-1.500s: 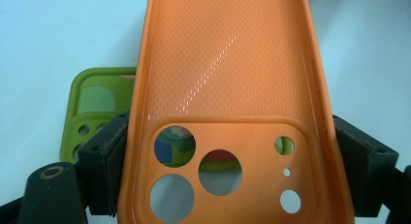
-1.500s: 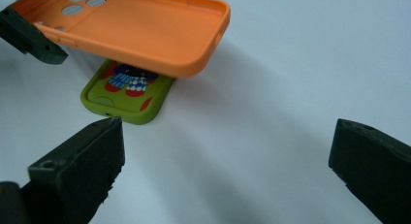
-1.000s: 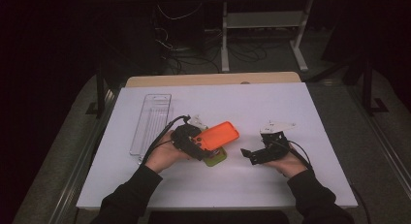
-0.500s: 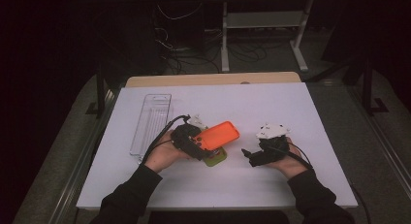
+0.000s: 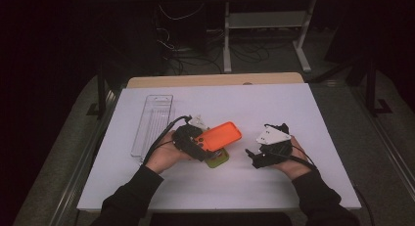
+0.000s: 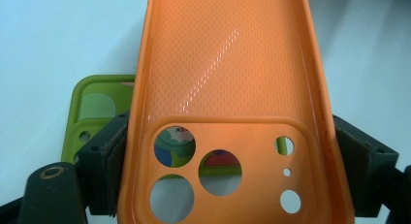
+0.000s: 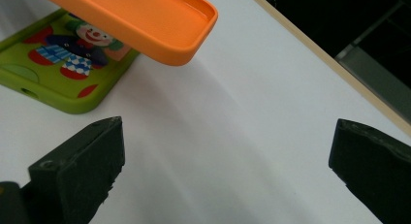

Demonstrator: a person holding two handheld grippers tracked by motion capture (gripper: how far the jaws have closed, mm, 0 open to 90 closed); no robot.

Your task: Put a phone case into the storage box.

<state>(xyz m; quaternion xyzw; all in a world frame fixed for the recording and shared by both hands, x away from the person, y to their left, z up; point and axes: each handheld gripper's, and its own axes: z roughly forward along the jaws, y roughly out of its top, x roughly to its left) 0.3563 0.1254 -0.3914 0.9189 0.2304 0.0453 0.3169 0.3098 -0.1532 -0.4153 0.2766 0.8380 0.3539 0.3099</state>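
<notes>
Left tool (image 6: 228, 151) clamps orange case (image 6: 228, 78) above green case (image 6: 92, 117).

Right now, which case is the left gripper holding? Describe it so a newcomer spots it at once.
On the white table, near the middle, the left gripper clamps an orange phone case by its camera-cutout end, raised and open side up. Unlike the green clown-printed case flat beneath it, it is plain orange.

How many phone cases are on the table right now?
2. The orange phone case is clamped at its camera end in the left claw, lifted off the table. The green phone case lies flat on the white table beneath it.
</notes>
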